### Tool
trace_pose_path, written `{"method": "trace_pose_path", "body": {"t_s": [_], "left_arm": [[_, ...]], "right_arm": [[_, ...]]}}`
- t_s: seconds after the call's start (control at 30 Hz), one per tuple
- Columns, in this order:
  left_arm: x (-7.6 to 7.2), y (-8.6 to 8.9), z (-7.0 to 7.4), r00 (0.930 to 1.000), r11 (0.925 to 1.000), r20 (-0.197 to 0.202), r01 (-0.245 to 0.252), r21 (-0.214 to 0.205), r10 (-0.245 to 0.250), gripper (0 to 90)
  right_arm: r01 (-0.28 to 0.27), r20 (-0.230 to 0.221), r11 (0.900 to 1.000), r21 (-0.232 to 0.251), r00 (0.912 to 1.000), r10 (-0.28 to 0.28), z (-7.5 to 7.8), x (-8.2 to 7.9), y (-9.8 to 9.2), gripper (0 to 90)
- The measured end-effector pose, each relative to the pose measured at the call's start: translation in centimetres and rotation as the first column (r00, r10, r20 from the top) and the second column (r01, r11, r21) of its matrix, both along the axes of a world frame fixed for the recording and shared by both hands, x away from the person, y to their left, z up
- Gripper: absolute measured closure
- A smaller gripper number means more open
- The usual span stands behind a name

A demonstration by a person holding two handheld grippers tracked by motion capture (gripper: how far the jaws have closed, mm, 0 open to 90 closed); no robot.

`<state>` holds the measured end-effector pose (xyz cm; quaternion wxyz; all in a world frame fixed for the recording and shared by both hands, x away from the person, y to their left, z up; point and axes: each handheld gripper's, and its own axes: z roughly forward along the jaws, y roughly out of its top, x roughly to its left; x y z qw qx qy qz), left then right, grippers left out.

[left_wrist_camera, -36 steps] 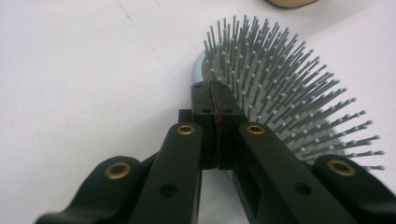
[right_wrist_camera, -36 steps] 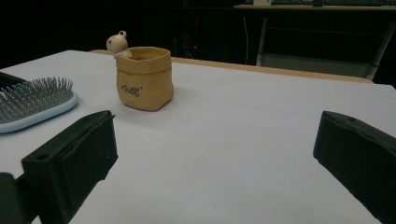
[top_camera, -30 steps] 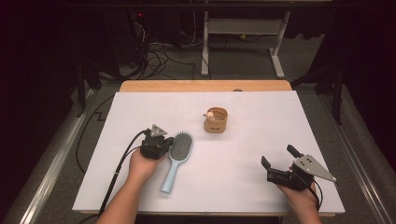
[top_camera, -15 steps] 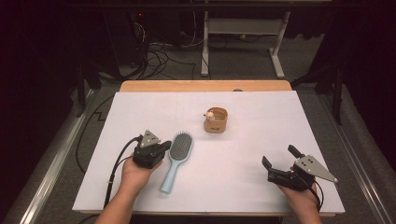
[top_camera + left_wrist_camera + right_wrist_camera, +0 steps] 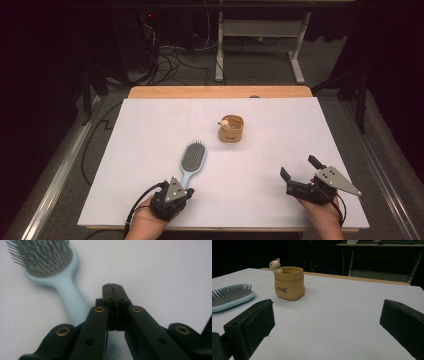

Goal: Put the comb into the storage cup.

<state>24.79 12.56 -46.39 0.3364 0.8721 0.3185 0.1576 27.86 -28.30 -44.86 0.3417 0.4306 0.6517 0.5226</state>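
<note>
A light blue hairbrush with grey bristles lies on the white table, head toward the far side. My left gripper sits over the end of its handle near the front edge. In the left gripper view the jaws are shut pad to pad with nothing between them, and the hairbrush runs up to the left from beneath them. My right gripper rests open at the front right, nothing between its fingers. A tan sack-shaped cup with a small bear figure on its rim stands mid-table.
A white sheet covers the table, with a wooden strip bare along the far edge. Beyond it are floor cables and white desk legs. In the right gripper view the cup stands ahead on the left, the hairbrush further left.
My left gripper has pulled back from beside the brush head toward the front edge, ending over the handle's end. The brush, the cup and the right gripper have stayed put.
</note>
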Motion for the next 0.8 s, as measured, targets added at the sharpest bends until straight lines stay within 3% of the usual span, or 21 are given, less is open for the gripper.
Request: {"method": "trace_pose_path", "body": {"t_s": [0.17, 0.5, 0.67, 0.8], "left_arm": [[-0.3, 0.0, -0.3, 1.0, 0.999, 0.0, -0.006, 0.044, 0.006, 89.9], [0.5, 2.3, -0.6, 0.9979, 0.997, -0.015, -0.062, 0.046, 0.063, 89.9], [0.8, 3.7, -0.4, 0.996, 0.9961, -0.017, -0.087, 0.014, 0.087, 89.8], [0.8, 4.4, -0.1, 0.997, 0.9959, -0.007, -0.078, -0.046, 0.077, 89.8]], "right_arm": [[0.0, -0.001, 1.0, 0.003, 1.0, 0.0, 0.0, 0.0, -0.1, 0.4], [0.001, -0.002, 1.0, 0.007, 1.0, -0.001, 0.0, 0.0, -0.1, 0.4], [-0.001, -0.002, 1.0, 0.007, 1.0, 0.001, 0.0, 0.0, -0.1, 0.4], [-0.001, -0.002, 1.0, 0.007, 1.0, 0.001, 0.0, 0.0, -0.1, 0.4]]}}
